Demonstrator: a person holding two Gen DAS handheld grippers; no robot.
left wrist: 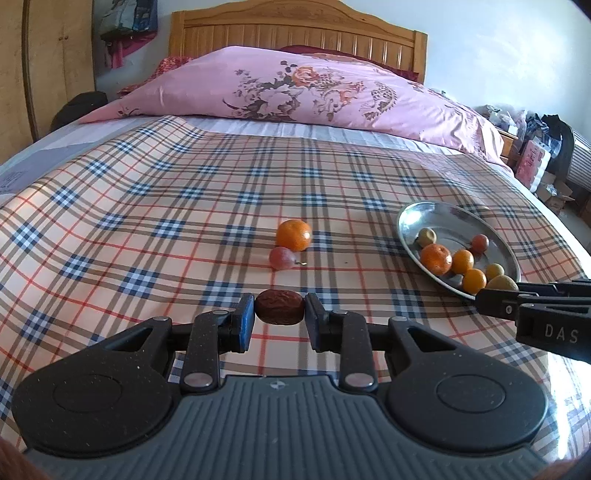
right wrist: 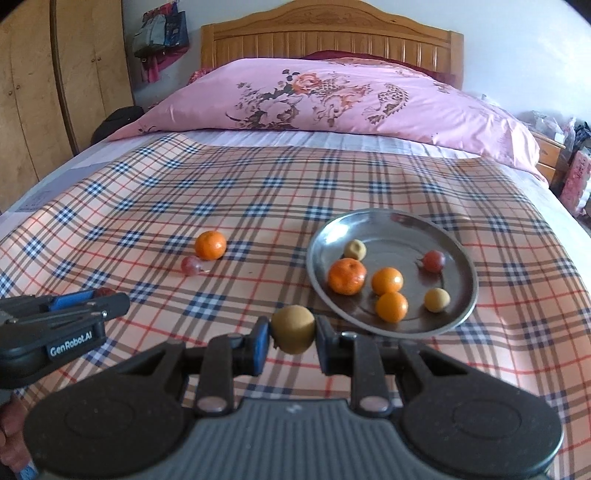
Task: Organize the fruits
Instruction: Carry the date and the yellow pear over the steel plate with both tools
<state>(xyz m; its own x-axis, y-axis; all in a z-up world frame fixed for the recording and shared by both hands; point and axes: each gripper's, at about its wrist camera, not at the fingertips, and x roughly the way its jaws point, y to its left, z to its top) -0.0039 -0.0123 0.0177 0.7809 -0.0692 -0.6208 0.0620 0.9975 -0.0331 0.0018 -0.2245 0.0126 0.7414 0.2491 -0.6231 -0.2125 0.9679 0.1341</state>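
Note:
My left gripper (left wrist: 279, 308) is shut on a wrinkled dark red date (left wrist: 280, 307) just above the plaid cloth. My right gripper (right wrist: 293, 332) is shut on a yellow-green round fruit (right wrist: 293, 328), held near the front rim of the steel plate (right wrist: 461, 251). The plate holds several fruits: a tangerine (right wrist: 347, 276), two small oranges (right wrist: 386, 281), two pale yellow fruits (right wrist: 437, 300) and a red grape (right wrist: 433, 261). A tangerine (left wrist: 293, 234) and a red grape (left wrist: 282, 257) lie loose on the cloth ahead of my left gripper. The left gripper also shows in the right wrist view (right wrist: 107, 295).
The plaid cloth (left wrist: 147, 206) covers a bed. A pink floral quilt (left wrist: 295, 92) lies folded at the far end before a wooden headboard (left wrist: 295, 33). A wardrobe (right wrist: 55, 92) stands left. Clutter and boxes (left wrist: 535, 158) sit beyond the right bed edge.

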